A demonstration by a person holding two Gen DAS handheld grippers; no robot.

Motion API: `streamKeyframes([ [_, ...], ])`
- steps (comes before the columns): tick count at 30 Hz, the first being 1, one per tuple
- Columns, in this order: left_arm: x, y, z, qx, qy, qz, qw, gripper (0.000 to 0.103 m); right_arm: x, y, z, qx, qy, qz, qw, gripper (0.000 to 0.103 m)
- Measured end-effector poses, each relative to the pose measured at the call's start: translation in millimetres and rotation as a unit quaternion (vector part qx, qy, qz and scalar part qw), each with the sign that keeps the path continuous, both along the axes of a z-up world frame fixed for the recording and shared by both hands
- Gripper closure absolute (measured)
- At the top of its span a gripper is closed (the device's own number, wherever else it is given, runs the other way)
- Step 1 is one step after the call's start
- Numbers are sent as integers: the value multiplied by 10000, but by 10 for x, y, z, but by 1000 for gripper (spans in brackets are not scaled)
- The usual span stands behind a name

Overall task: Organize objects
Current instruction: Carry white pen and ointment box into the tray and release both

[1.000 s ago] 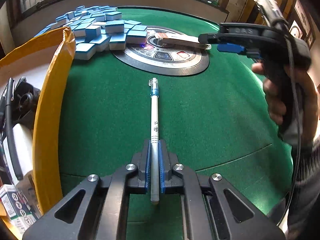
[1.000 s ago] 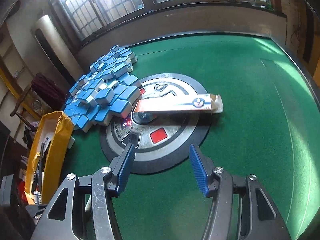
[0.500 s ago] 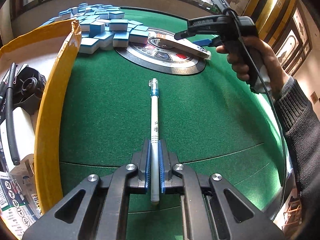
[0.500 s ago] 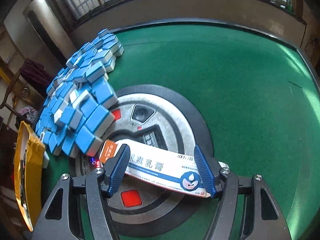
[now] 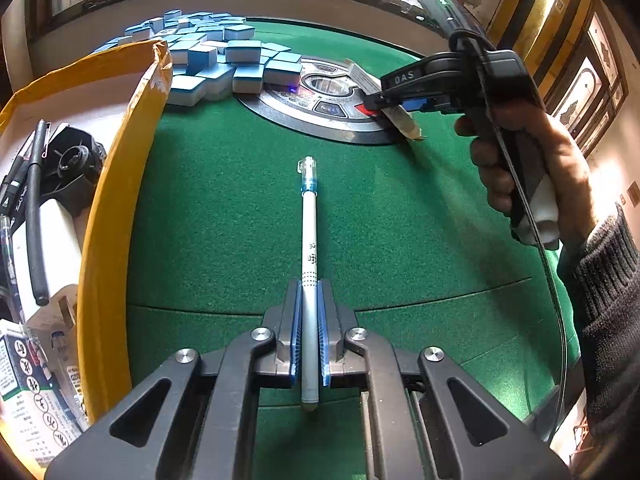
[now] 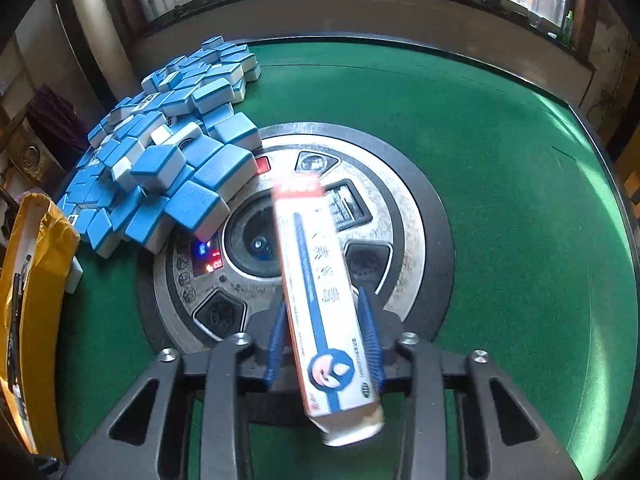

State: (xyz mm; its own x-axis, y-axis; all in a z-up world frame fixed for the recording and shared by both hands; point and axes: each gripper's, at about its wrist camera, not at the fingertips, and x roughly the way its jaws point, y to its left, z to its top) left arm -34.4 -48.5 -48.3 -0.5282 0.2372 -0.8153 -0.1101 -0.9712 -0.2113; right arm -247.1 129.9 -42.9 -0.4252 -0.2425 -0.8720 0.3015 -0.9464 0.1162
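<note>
From the left wrist view, the left gripper point(image 5: 308, 340) is pinching a white pen point(image 5: 309, 240) between its blue pads, jaws pressed tight on the barrel; the pen is pointing toward twelve o'clock, its clear blue-banded cap end hanging over the green felt table point(image 5: 400, 216). At nine o'clock a yellow-edged box point(image 5: 108, 208) is standing open, with black cables and a printed packet lying inside. At eleven o'clock a heap of blue mahjong tiles point(image 5: 224, 60) is spilling against the round control panel point(image 5: 320, 112) set in the table's middle. At two o'clock a person's hand point(image 5: 532, 168) in a dark knit sleeve is gripping the right gripper point(image 5: 394, 106), which is clamping on a long carton over the panel's near edge. From the right wrist view, the right gripper point(image 6: 326, 340) is closing its jaws on the white ointment carton point(image 6: 320, 288), the blue pads pressing both long sides; the carton is tilting from six o'clock up toward twelve, its orange end blurred above the panel point(image 6: 400, 208). The tiles point(image 6: 172, 168) are piling at ten o'clock, and the yellow box point(image 6: 44, 280) is sitting at nine o'clock.
</note>
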Motion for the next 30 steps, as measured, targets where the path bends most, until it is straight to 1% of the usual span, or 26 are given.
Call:
streamKeyframes([
  [2,81,-10,-4,41,-24,18,10000,97,231,56,15,-73,-48,-57,9999,81],
  [4,151,-31,-3,85,-32,42,9999,97,553,93,44,-71,-7,-108,9999,83],
  [6,199,-35,-3,89,-35,64,9999,97,896,135,41,-224,-53,-106,9997,83],
  [8,221,-19,2,11,-6,45,10000,97,1197,169,15,-347,-126,-125,9992,83],
  [11,197,9,19,-118,-51,71,9999,97,1555,203,14,-487,-80,-192,9986,83],
  [13,156,69,28,-350,-8,13,9994,97,1704,201,22,-503,-19,-238,9985,83],
  [16,51,151,37,-658,20,-31,9978,97,1819,198,5,-684,-53,-258,9973,82],
  [18,-2,174,42,-752,21,-30,9972,97,1856,167,1,-615,9,-263,9978,82],
  [21,-29,196,42,-877,61,-74,9961,97,1881,161,-6,-649,4,-262,9976,82],
  [22,-15,188,44,-871,69,-74,9961,97,1884,164,-7,-664,5,-263,9974,82],
  [23,1,161,53,-780,49,-44,9969,97,1889,171,-7,-694,0,-279,9972,82],
  [25,71,76,114,-422,94,-10,9991,97,1912,171,-4,-816,-58,-275,9963,85],
  [27,164,3,211,-239,180,65,9995,97,1974,126,35,-1038,-72,-189,9944,88],
  [28,214,-48,267,-89,228,67,9997,97,2010,86,70,-1095,-52,-141,9939,88],
  [30,303,-156,380,108,307,136,9994,97,2086,-27,170,-1195,67,5,9928,89],
])
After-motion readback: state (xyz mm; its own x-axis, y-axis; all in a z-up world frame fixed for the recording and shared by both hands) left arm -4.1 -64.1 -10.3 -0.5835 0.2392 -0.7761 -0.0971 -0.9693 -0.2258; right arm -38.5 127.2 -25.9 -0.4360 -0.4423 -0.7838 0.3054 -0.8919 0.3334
